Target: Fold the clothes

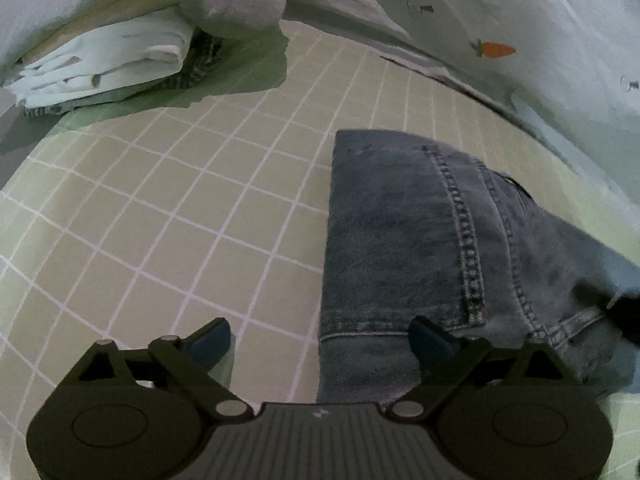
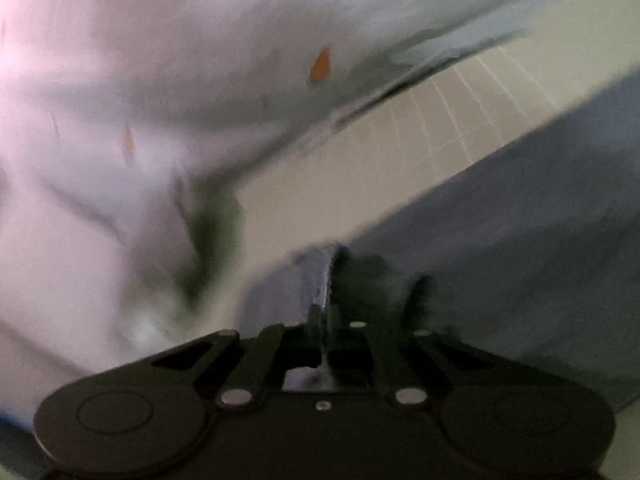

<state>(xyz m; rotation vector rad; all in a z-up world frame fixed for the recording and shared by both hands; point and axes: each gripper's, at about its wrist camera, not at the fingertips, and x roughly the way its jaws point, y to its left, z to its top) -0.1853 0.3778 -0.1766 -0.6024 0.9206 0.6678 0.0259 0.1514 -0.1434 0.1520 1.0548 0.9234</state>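
left claw (image 1: 320, 338) spread wide, right claw (image 2: 326, 320) pinching folded, stitched blue jeans (image 1: 420, 240)

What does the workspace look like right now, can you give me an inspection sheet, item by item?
Surface: green mat with a white grid, mostly bare on its left part.
Job's things: folded blue jeans lying flat on the mat.
Clutter: stack of folded white clothes at far left; white carrot-print fabric along the far right.
Grippers: left gripper open, over the near edge of the jeans, holding nothing; right gripper shut on a fold of the jeans, view blurred.
Cables: nothing seen.
Surroundings: hidden by fabric, nothing else seen.
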